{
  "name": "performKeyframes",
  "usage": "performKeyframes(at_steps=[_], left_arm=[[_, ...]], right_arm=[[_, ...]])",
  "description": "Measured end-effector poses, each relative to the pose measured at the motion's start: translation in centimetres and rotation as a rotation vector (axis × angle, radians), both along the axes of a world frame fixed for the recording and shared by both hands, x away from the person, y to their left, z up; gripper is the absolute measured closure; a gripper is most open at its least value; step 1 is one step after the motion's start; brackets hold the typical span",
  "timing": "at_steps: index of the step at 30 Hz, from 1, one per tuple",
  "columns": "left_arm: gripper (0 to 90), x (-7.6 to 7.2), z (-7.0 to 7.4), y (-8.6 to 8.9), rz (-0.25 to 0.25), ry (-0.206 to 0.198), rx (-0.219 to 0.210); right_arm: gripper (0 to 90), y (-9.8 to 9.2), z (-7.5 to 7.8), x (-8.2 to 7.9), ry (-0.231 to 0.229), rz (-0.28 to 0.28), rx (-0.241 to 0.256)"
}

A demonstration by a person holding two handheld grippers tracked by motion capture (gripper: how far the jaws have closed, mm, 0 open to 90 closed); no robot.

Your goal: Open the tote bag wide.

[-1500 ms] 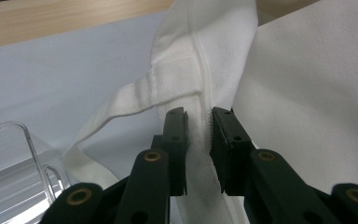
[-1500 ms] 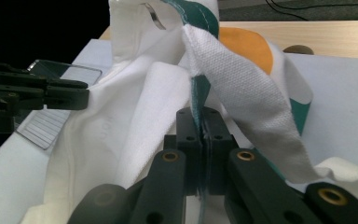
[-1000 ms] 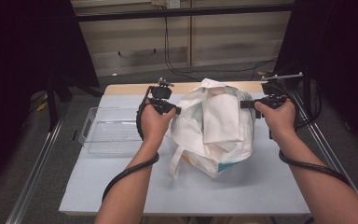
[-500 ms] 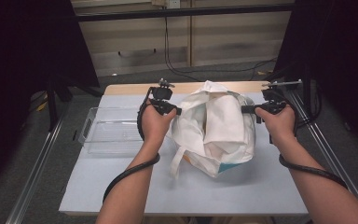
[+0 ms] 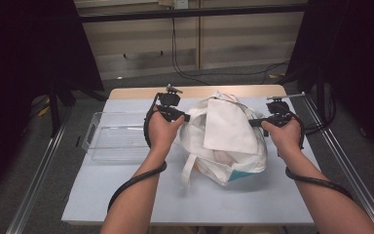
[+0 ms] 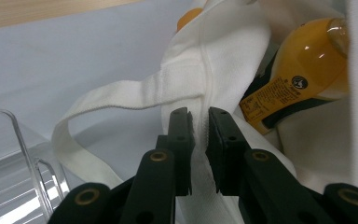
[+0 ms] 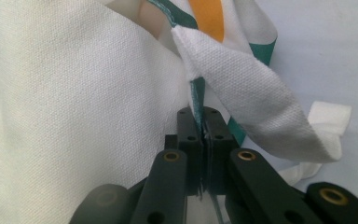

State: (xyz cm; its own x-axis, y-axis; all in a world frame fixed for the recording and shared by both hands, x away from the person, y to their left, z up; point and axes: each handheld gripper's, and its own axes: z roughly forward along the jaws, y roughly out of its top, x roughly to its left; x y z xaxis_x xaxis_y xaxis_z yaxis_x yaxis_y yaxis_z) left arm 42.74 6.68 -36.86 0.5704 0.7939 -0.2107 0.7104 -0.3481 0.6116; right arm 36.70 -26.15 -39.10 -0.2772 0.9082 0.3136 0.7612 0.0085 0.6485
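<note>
High view showed a white canvas tote bag (image 5: pixel 224 141) lying slumped on the pale worktop (image 5: pixel 126 195), just to the right of a clear plastic tray (image 5: pixel 114 141). Its cloth was creased and bulging, with a teal patch at its near lower corner and a loose strap trailing toward the near edge. The left hand-held gripper (image 5: pixel 185 117) met the side of the bag facing the tray, and its own view showed the jaws pinched on a seam of the white fabric, with an orange drink bottle (image 6: pixel 303 74) lying inside the mouth of the bag. The right hand-held gripper (image 5: pixel 251 122) met the side away from the tray, jaws clamped tight on a teal-trimmed edge of the cloth.
</note>
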Motion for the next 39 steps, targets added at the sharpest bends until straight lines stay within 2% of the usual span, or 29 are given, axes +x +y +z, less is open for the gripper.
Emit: performKeyframes(at_steps=[6, 13, 15, 22, 33, 39], left_arm=[[79.9, 0.2, -0.3, -0.1, -0.001, 0.008, 0.010], [79.9, 0.1, -0.7, -0.1, 0.002, 0.007, 0.014], [79.9, 0.1, -0.7, -0.1, 0.003, 0.008, 0.016], [80.1, 0.2, -1.1, -0.2, -0.001, 0.010, 0.027], [80.8, 0.3, -2.0, 0.0, 0.011, 0.017, 0.032], [80.8, 0.4, -1.8, -0.2, 0.014, 0.002, 0.028]], right_arm=[[88.4, 0.0, 0.1, 0.1, 0.001, 0.010, -0.003], [88.3, 0.2, -0.7, 0.1, 0.000, 0.016, -0.006], [88.3, 0.2, -0.9, 0.1, -0.004, 0.017, -0.024], [88.1, -0.1, -1.7, 0.1, -0.002, 0.010, -0.009], [87.9, -0.3, -2.3, 0.1, -0.010, 0.010, -0.023], [87.7, -0.5, -2.4, 0.3, -0.004, 0.006, -0.019]])
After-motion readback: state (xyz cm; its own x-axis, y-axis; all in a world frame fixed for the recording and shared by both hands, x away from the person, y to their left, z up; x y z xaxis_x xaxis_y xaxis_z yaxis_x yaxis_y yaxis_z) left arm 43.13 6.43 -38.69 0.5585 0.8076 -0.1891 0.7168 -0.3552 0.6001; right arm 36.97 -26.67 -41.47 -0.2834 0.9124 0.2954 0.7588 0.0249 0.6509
